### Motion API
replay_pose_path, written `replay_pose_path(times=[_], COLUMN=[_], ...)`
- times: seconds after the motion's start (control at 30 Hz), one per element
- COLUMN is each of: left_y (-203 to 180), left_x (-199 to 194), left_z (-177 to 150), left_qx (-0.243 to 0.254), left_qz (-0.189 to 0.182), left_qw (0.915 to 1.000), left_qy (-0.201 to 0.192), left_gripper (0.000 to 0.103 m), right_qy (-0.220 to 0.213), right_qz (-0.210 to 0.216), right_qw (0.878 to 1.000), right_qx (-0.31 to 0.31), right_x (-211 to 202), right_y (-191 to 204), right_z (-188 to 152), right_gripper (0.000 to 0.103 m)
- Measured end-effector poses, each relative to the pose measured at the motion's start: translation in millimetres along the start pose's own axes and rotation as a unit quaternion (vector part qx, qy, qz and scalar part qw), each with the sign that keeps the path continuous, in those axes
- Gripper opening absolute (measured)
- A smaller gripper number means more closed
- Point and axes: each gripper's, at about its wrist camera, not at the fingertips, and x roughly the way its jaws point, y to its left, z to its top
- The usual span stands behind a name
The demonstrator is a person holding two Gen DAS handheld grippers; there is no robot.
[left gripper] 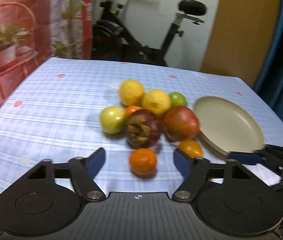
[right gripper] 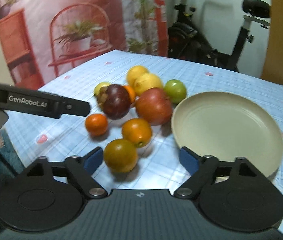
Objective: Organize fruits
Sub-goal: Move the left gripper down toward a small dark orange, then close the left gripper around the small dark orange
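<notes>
A pile of fruit lies on the blue checked tablecloth (left gripper: 51,104): two yellow lemons (left gripper: 131,92), green fruits (left gripper: 111,120), a dark mangosteen (left gripper: 143,129), a red apple (left gripper: 181,124) and small oranges (left gripper: 143,161). A cream plate (left gripper: 229,124) lies to the right of the pile. My left gripper (left gripper: 139,160) is open, with the nearest orange between its fingertips, untouched. My right gripper (right gripper: 141,160) is open, just in front of a greenish-orange fruit (right gripper: 120,156), with the plate (right gripper: 227,128) at its right finger. The left gripper's finger (right gripper: 71,108) shows at the left of the right wrist view.
An exercise bike (left gripper: 141,30) stands behind the table. A pink printed backdrop (right gripper: 61,30) hangs at the back left. A brown panel (left gripper: 241,30) and blue curtain (left gripper: 281,50) stand at the right. The table's far edge (left gripper: 141,63) is near the bike.
</notes>
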Motion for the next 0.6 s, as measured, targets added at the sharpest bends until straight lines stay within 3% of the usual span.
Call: replay_pose_path(times=[0.07, 0.13, 0.2, 0.6], left_y=[-3.3, -4.9, -7.7, -26.1], left_x=[0.4, 1.8, 3.8, 17.6], left_z=[-2.9, -5.2, -7.6, -16.9], left_qx=[0.006, 0.008, 0.011, 0.019], left_qz=[-0.019, -0.038, -0.056, -0.140], left_qw=[0.9998, 0.9992, 0.9983, 0.9892], left_qy=[-0.002, 0.000, 0.004, 0.039], left_gripper=[0.057, 0.052, 0.048, 0.047], right_qy=[0.003, 0.003, 0.002, 0.005], right_qz=[0.007, 0.013, 0.014, 0.034], right_qw=[1.000, 1.000, 1.000, 0.998], right_qx=[-0.007, -0.015, -0.026, -0.048], right_x=[2.1, 2.4, 1.9, 14.9], right_y=[3.1, 5.6, 10.0, 15.4], right_z=[-0.9, -3.1, -3.8, -10.1], right_gripper=[0.069, 0.059, 0.057, 0.053])
